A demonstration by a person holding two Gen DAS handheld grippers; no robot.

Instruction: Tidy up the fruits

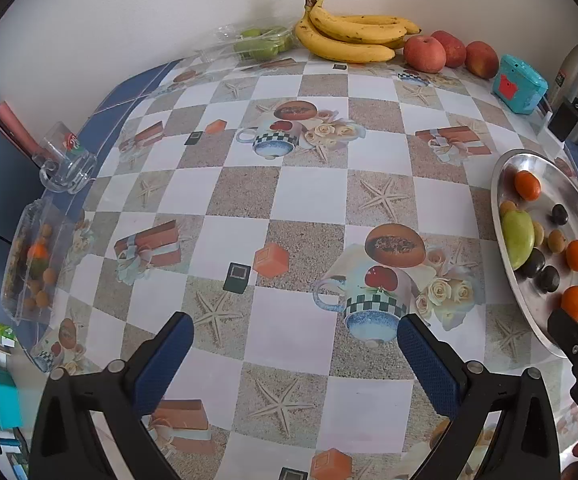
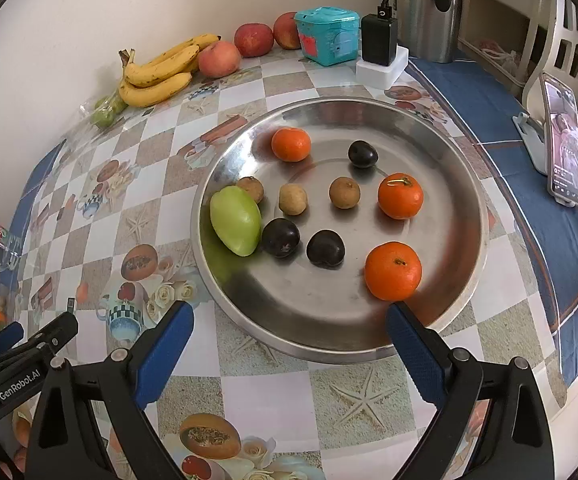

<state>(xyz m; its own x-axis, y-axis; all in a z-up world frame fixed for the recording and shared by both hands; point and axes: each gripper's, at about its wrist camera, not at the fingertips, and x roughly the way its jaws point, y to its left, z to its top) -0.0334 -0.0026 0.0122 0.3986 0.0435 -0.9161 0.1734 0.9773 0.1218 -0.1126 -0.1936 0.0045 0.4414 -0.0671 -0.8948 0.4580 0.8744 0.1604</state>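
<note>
Right wrist view: the right hand-held gripper (image 2: 289, 336) hangs with its blue pads spread wide and nothing between them, just short of the near rim of a round steel tray (image 2: 465, 184). On the tray lie three tangerines, the nearest (image 2: 393, 270) just ahead of the right pad, plus three dark plums (image 2: 325, 248), three small brown longans (image 2: 344, 192) and a green mango (image 2: 236, 220) at the left side. Beyond the tray, against the wall, sit bananas (image 2: 157, 72), red apples (image 2: 253, 39), a teal box (image 2: 327, 36) and a black charger (image 2: 379, 39). The left hand-held gripper (image 1: 295, 338) is likewise spread and empty over the checkered surface (image 1: 309, 196), with the tray to its right.
</note>
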